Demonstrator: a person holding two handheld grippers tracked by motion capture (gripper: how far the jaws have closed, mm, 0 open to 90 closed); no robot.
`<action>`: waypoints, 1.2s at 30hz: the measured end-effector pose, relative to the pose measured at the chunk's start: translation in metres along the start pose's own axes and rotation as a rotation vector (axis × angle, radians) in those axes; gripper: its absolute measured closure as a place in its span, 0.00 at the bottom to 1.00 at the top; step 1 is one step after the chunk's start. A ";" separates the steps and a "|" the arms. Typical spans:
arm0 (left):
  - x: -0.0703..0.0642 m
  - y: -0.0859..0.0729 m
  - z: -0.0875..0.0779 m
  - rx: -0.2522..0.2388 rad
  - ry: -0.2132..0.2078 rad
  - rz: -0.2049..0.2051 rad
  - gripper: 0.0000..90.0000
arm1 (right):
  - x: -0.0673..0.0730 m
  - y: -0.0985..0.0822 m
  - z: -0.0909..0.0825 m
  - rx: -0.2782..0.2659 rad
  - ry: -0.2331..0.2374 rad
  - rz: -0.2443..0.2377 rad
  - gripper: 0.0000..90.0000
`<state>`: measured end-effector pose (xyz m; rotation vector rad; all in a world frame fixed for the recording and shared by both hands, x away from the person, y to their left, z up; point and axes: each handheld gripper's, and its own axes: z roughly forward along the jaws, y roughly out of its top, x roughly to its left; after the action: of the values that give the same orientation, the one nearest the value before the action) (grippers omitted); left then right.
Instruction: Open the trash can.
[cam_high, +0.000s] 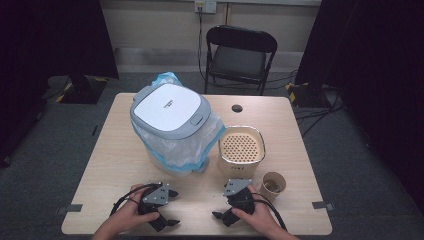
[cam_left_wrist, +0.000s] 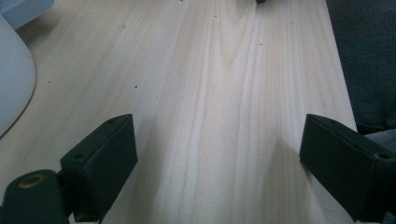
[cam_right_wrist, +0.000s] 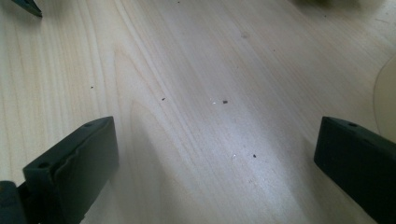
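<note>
My left gripper (cam_high: 173, 207) rests near the table's front edge, held in a hand, jaws pointing right. In the left gripper view, my left gripper (cam_left_wrist: 219, 140) is open, with bare wood between its black jaws. My right gripper (cam_high: 220, 203) lies a little to its right, also in a hand, jaws pointing left toward it. From the right gripper view, my right gripper (cam_right_wrist: 217, 140) is open over bare wood. A grey and white lidded bin (cam_high: 170, 112) lined with a clear plastic bag stands behind them. Beside the bin sit a cream container (cam_high: 241, 150) with a perforated top and a paper cup (cam_high: 273, 185).
The wooden table (cam_high: 110, 165) has a small round hole (cam_high: 237, 108) near its far edge. A black folding chair (cam_high: 240, 55) stands behind it. Dark curtains hang at both sides. The bin's white side (cam_left_wrist: 14, 88) lies left of my left gripper.
</note>
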<state>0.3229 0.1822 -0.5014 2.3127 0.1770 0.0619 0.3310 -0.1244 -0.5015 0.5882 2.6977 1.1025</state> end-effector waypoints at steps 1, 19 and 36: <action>0.000 0.000 0.000 0.000 0.000 0.000 0.11 | 0.000 0.000 0.000 0.000 0.000 0.000 0.00; 0.000 0.000 0.000 0.000 -0.006 -0.001 0.10 | -0.003 0.039 -0.031 0.066 0.085 -0.018 0.16; 0.000 0.000 0.000 0.000 -0.006 -0.001 0.10 | -0.008 0.073 -0.070 0.119 0.165 -0.045 0.17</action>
<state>0.3233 0.1820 -0.5015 2.3124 0.1756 0.0542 0.3384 -0.1249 -0.4006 0.4706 2.9189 1.0271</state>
